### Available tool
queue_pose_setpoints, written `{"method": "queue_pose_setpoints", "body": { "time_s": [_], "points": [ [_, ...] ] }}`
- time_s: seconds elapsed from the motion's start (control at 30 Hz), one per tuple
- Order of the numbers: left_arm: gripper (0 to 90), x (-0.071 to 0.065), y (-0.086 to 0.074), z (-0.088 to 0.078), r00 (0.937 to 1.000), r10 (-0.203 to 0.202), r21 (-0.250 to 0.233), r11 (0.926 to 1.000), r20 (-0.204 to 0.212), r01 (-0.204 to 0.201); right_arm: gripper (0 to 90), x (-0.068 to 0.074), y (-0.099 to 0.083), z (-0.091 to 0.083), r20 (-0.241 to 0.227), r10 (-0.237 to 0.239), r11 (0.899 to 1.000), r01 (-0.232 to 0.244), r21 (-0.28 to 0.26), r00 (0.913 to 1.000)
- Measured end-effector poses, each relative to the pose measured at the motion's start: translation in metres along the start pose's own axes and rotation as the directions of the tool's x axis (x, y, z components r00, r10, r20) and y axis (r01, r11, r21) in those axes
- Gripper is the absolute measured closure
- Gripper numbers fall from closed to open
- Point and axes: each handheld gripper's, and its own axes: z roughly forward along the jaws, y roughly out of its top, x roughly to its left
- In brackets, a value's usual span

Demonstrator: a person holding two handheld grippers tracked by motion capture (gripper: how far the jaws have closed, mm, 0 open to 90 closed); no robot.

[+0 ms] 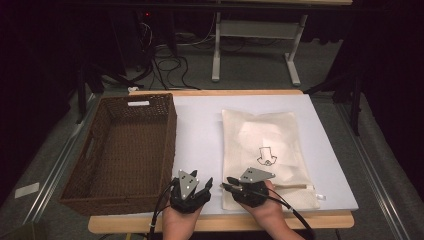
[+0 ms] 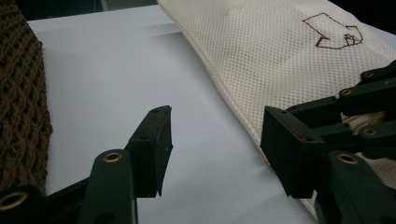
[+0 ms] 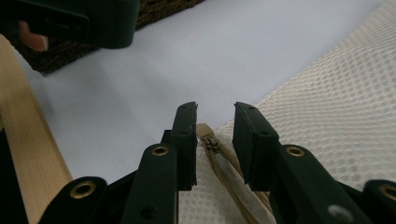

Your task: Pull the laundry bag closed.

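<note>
Your right gripper (image 3: pixel 215 140) stands nearest the lens in the right gripper view; its two black jaws are parted a little way and flank the tan zipper (image 3: pixel 224 163) at the near corner of the cream mesh bag (image 3: pixel 336 116); the zipper's end lies between the jaws, and neither pad presses on it; you hold nothing there. Seen from the high view, that right gripper (image 1: pixel 229 184) lies low over the bag's near-left corner, and the mesh bag (image 1: pixel 260 145) lies flat on the white desk (image 1: pixel 200 130), right of centre, with a small dark outline drawing (image 1: pixel 266 156) on its upper face. Your left gripper (image 1: pixel 200 181) sits just beside the right one, close to the desk's near edge, between the bag and the brown wicker basket (image 1: pixel 125 145); in the left gripper view its jaws stand about half open over bare desk surface (image 2: pixel 116 70), gripping nothing; the bag's long edge (image 2: pixel 261 60) runs just past its right-hand jaw, and the basket's woven wall (image 2: pixel 21 107) rises at the left; whether that jaw touches the mesh you cannot tell.
</note>
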Motion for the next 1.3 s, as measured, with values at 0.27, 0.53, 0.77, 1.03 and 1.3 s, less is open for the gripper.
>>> {"method": "queue_pose_setpoints", "body": {
  "time_s": [0.27, 0.53, 0.77, 1.03, 1.3],
  "points": [
    [43.7, 0.001, 0.0, -0.001, 0.9999, -0.012, -0.002, 0.9999, -0.002, 0.012, 70.5, 0.005, -0.002, 0.018, 0.032, -0.046, 0.996, 0.043, 0.08, 0.9984],
    [43.8, 0.0, 0.0, 0.0, 1.0, -0.004, 0.006, 1.0, 0.003, 0.004, 81.9, 0.004, -0.002, 0.015, 0.025, -0.03, 0.998, 0.029, 0.061, 0.9992],
    [43.8, -0.002, -0.001, 0.002, 1.0, 0.002, 0.019, 0.9998, 0.008, -0.002, 87.6, 0.0, -0.002, 0.004, 0.02, -0.007, 1.0, 0.007, 0.018, 0.9998],
    [43.9, -0.004, -0.002, 0.002, 1.0, 0.007, 0.023, 0.9997, 0.005, -0.007, 88.2, -0.003, -0.002, 0.001, 0.025, 0.001, 1.0, -0.001, 0.018, 0.9997],
    [43.9, -0.007, -0.004, 0.005, 0.9995, 0.016, 0.04, 0.9991, 0.026, -0.017, 87.3, -0.005, -0.007, -0.005, 0.009, 0.032, 0.999, -0.032, 0.004, 0.9994]
  ]
}}
